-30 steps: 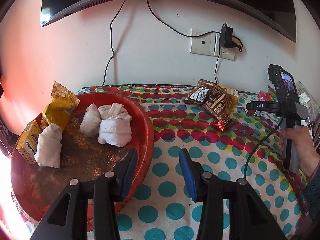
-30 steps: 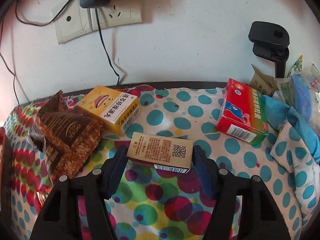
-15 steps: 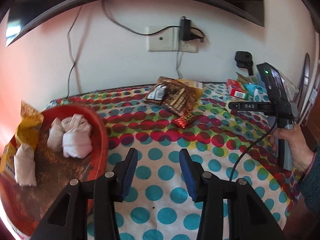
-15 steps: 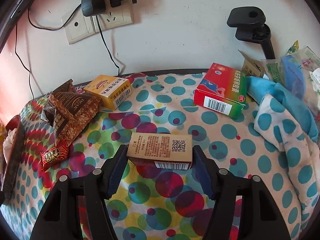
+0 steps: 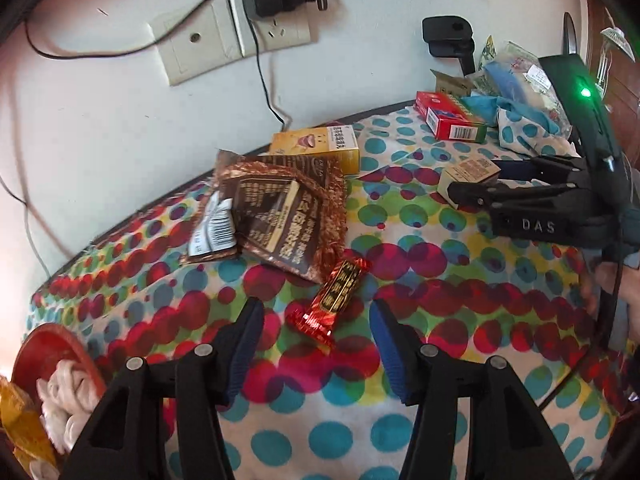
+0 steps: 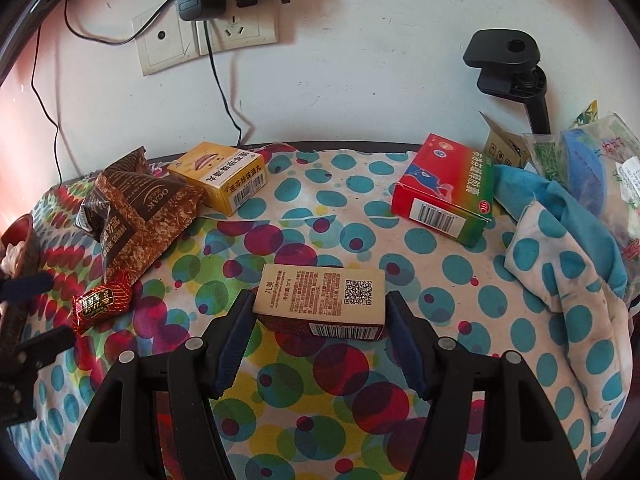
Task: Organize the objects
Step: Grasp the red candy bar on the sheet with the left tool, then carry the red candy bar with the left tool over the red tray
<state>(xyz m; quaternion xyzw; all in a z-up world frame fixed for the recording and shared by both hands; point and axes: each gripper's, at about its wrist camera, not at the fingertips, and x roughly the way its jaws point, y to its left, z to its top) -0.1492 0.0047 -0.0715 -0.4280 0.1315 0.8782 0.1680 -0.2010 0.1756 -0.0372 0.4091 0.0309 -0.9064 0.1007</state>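
Observation:
My right gripper (image 6: pixel 320 316) is shut on a tan box with a QR code (image 6: pixel 322 296), held just above the dotted cloth; the box also shows in the left wrist view (image 5: pixel 468 174). My left gripper (image 5: pixel 316 328) is open, its fingers on either side of a small red candy wrapper (image 5: pixel 334 298) lying on the cloth. The wrapper shows in the right wrist view (image 6: pixel 102 300). A brown snack bag (image 5: pixel 276 216) and a yellow box (image 5: pixel 316 146) lie beyond it.
A red tray (image 5: pixel 48 350) with white bundles sits at the far left. A red and green box (image 6: pixel 444 188), blue cloth (image 6: pixel 560 240) and plastic bags are at the right. A wall socket with a charger (image 6: pixel 204 4) and a black clamp (image 6: pixel 506 60) stand behind.
My left gripper has swung right from the red tray to the red candy wrapper. My right gripper has kept hold of the tan box and drawn back from the wall.

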